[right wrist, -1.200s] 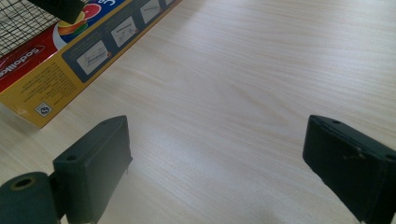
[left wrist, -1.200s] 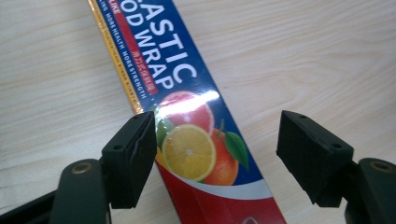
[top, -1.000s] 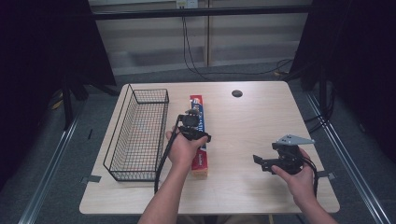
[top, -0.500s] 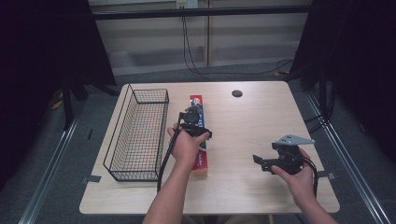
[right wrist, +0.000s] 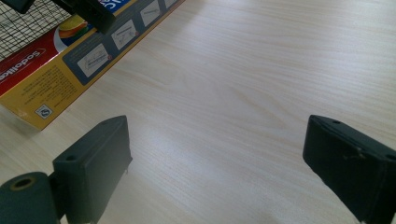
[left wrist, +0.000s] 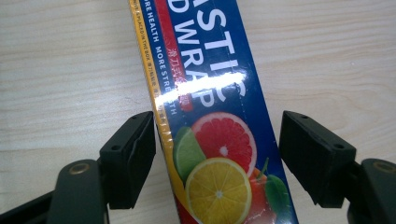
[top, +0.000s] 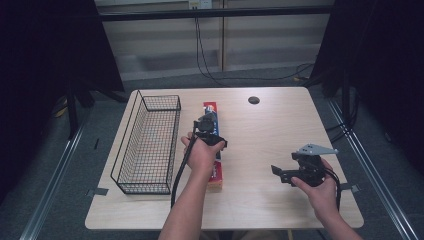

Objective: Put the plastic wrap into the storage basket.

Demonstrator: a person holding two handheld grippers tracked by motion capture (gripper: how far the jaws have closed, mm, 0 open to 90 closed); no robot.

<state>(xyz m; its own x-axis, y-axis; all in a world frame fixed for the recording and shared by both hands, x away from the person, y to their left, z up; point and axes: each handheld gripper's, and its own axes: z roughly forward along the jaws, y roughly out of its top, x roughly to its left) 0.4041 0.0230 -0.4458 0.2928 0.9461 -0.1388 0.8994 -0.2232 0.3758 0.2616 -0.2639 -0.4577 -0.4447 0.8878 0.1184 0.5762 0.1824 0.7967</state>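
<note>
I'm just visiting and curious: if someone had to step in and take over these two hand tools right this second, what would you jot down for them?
Left gripper: over the plastic wrap box, jaws just opened, one on each side of it, with a gap showing at the right jaw; no grip.
Right gripper: open, nothing between its jaws, above bare table.
The box lies flat on the table beside the wire basket, outside it.
Done: left gripper lined up over the box.
Left, probably: close on the box, lift it, set it in the basket.
</note>
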